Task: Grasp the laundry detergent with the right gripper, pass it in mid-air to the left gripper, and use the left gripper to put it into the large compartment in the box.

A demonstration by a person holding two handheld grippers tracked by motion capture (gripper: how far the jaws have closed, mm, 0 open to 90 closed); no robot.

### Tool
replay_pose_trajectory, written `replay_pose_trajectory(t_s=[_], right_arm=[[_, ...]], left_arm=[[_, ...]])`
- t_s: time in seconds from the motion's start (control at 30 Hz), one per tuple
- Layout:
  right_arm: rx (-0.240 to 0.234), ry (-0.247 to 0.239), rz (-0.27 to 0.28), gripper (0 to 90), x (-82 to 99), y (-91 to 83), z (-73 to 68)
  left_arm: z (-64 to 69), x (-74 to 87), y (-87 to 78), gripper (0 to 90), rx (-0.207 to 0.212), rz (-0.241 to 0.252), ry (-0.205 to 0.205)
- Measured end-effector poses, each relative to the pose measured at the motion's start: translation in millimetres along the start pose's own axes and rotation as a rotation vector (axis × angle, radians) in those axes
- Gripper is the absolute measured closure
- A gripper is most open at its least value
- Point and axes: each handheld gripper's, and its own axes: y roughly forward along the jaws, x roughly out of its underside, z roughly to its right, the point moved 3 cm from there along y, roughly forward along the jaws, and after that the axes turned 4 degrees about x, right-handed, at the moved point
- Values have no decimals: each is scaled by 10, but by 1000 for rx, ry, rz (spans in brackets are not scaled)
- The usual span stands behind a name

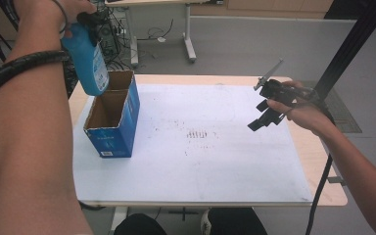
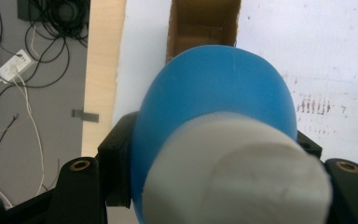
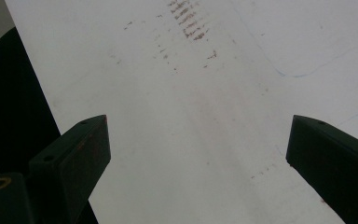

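Observation:
A blue bottle (image 1: pixel 90 63) with a white cap (image 2: pixel 237 172) hangs bottom down, its lower end level with the rim of an open blue cardboard box (image 1: pixel 112 134) at the table's left. My left gripper (image 1: pixel 85 22) is shut on the bottle's upper part. In the left gripper view the bottle (image 2: pixel 214 88) sits between the black jaws of my left gripper (image 2: pixel 212 154), with the brown inside of the box (image 2: pixel 204 23) beyond it. My right gripper (image 1: pixel 258 116) hovers over the table's right side, open, with nothing between its jaws (image 3: pixel 198 123).
A white sheet (image 1: pixel 200 147) with faint brown marks covers the wooden table. A black post (image 1: pixel 352 44) rises at the right edge. Cables (image 2: pixel 28 70) lie on the grey floor left of the table, and another desk's legs (image 1: pixel 190 46) stand behind it.

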Motion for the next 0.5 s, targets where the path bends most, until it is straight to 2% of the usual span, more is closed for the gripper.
replay_pose_trajectory(t_s=[0.5], right_arm=[[1,0,-13,63,21,17,7]], left_arm=[[-36,6,217,364,11,-20,-3]])
